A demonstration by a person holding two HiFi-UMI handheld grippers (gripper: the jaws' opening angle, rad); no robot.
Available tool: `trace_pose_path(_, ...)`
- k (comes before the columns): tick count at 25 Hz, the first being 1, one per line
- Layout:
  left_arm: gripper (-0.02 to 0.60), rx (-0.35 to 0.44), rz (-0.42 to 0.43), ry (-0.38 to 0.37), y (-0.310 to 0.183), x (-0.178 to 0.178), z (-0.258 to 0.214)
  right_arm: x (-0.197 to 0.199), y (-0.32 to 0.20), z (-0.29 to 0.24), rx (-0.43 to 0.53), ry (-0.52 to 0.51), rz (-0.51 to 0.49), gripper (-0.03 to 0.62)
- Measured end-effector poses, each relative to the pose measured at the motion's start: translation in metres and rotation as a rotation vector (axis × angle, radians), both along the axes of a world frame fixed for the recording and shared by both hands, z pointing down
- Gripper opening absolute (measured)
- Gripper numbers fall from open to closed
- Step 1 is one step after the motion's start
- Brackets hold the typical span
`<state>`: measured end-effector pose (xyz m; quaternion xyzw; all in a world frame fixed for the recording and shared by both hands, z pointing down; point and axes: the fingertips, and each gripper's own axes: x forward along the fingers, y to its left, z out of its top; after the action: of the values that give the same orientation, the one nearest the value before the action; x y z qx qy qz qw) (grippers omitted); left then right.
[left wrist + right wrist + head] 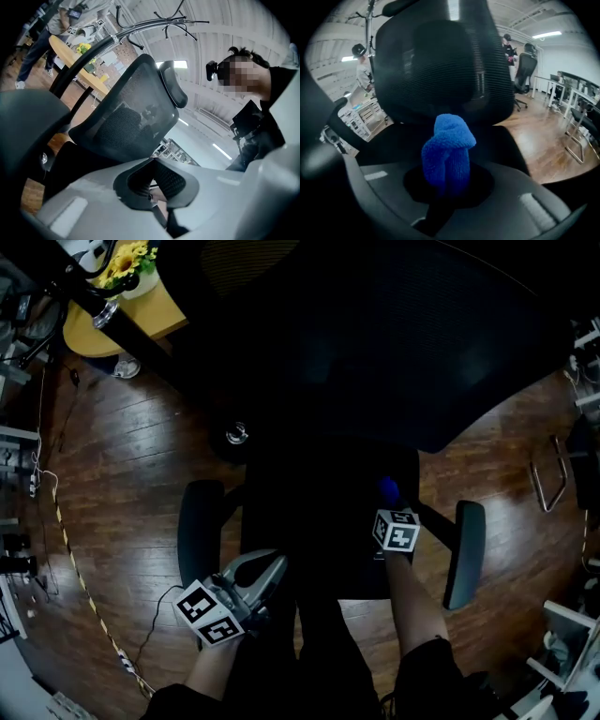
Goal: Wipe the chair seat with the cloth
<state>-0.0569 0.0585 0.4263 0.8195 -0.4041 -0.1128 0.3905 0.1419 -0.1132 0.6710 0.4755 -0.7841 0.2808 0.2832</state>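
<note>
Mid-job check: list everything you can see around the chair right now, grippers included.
office chair: one, black, mesh back, centre of the head view
armrests: two, dark, one on either side of the seat
cloth: one, blue, bunched, held over the seat
table: one, round, yellow-topped, upper left
flowers: one bunch, yellow, on the table
cable: one, pale, on the wooden floor at left
left gripper: grey, shut, empty, near the left armrest
right gripper: black, shut on the cloth
</note>
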Motion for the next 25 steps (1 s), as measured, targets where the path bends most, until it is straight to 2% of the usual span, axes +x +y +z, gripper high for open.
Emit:
trace_pose_path(7, -0.009, 0.028, -0.105, 0.033, 0.02, -0.021, -0.014, -0.206, 0.068, 0.0, -0.102, -0.206, -0.291, 0.034)
trace_pose_path(10, -0.009, 0.035, -0.135, 0.036, 0.027, -0.026, -0.018, -0.266, 0.1, -0.002, -0.146, -0.278, -0.374, 0.034)
trace_pose_path(13, -0.009, 0.029, -0.175, 0.026, 0.038, -0.042, -0.015, -0.313, 0.137, 0.002, -0.13, -0.255, -0.49, 0.034)
trace_pose_path(16, -0.009, 0.025, -0.202, 0.021, 0.046, -0.052, -0.012, -0.32, 0.145, 0.004, -0.07, -0.194, -0.523, 0.034)
trace_pose_path(21, -0.009, 0.023, -0.201, 0.015, 0.049, -0.06, -0.008, -0.306, 0.143, 0.014, -0.05, -0.175, -0.537, 0.034)
trace_pose_path(25, -0.009, 0.024, -0.16, 0.004, 0.043, -0.055, -0.008, -0.261, 0.124, 0.025, -0.048, -0.13, -0.435, 0.034)
